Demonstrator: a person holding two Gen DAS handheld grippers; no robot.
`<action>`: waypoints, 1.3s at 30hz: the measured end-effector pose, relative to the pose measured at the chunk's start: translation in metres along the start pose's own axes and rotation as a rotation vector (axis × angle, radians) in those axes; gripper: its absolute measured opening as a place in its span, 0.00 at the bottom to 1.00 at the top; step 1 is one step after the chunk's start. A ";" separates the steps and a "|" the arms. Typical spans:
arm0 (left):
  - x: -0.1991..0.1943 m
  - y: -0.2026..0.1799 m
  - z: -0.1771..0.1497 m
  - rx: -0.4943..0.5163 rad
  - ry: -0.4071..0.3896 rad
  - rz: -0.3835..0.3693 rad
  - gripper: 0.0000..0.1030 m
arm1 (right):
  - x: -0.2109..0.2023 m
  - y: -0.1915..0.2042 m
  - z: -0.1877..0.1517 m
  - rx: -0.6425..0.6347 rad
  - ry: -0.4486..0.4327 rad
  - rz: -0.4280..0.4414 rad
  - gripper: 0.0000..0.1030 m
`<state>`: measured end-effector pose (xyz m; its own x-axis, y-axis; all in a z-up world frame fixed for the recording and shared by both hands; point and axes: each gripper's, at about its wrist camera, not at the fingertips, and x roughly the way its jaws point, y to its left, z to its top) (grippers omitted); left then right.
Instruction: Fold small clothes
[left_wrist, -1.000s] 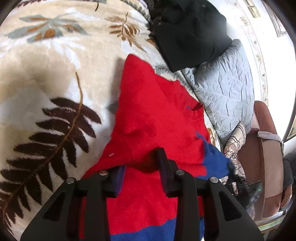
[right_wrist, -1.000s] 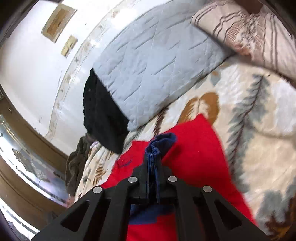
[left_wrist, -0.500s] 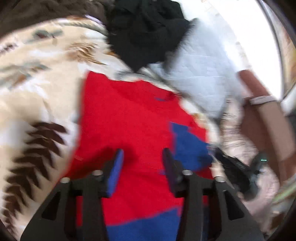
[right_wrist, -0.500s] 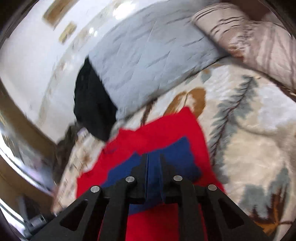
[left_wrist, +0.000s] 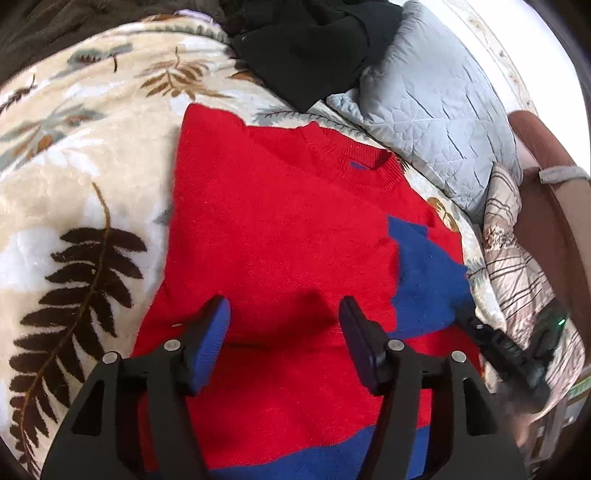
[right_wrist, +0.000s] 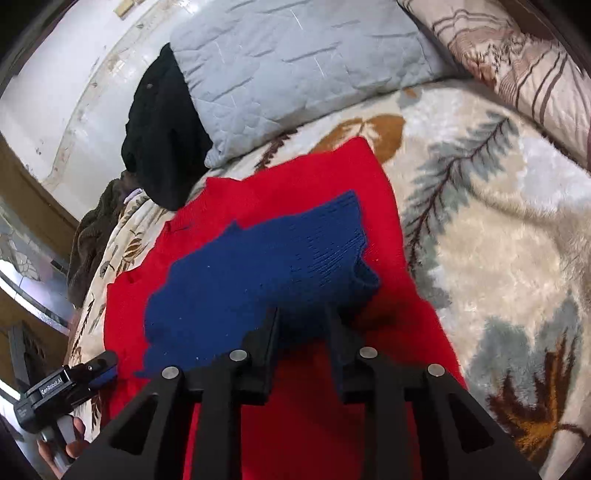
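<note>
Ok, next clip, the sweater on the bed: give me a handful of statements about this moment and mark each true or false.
1. The red sweater lies on a leaf-patterned blanket. True.
2. The blue sleeve is folded across the sweater's red front. True.
3. The left hand-held gripper is clamped on the sweater. False: its jaws stand apart with nothing between them, and they have just been opening.
4. A green pillow sits past the sweater's collar. False: the pillow there is pale grey and quilted.
5. The right hand-held gripper pinches the sleeve tight. False: its jaws have just been opening and the sleeve's edge sits loose between them.
</note>
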<state>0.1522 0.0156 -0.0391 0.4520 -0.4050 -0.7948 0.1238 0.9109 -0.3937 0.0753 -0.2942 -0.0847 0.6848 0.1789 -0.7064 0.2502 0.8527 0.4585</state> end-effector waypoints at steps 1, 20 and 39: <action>-0.001 -0.002 -0.002 0.016 -0.009 0.009 0.59 | -0.005 0.001 0.001 0.013 0.012 -0.015 0.27; -0.103 0.000 -0.093 0.110 0.147 0.023 0.64 | -0.134 -0.052 -0.078 -0.051 0.144 -0.054 0.49; -0.107 0.026 -0.191 -0.005 0.380 -0.063 0.64 | -0.152 -0.080 -0.150 -0.148 0.284 0.085 0.49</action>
<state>-0.0618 0.0672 -0.0522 0.0837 -0.4618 -0.8830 0.1363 0.8831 -0.4490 -0.1512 -0.3164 -0.0950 0.4757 0.3643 -0.8006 0.0844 0.8871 0.4538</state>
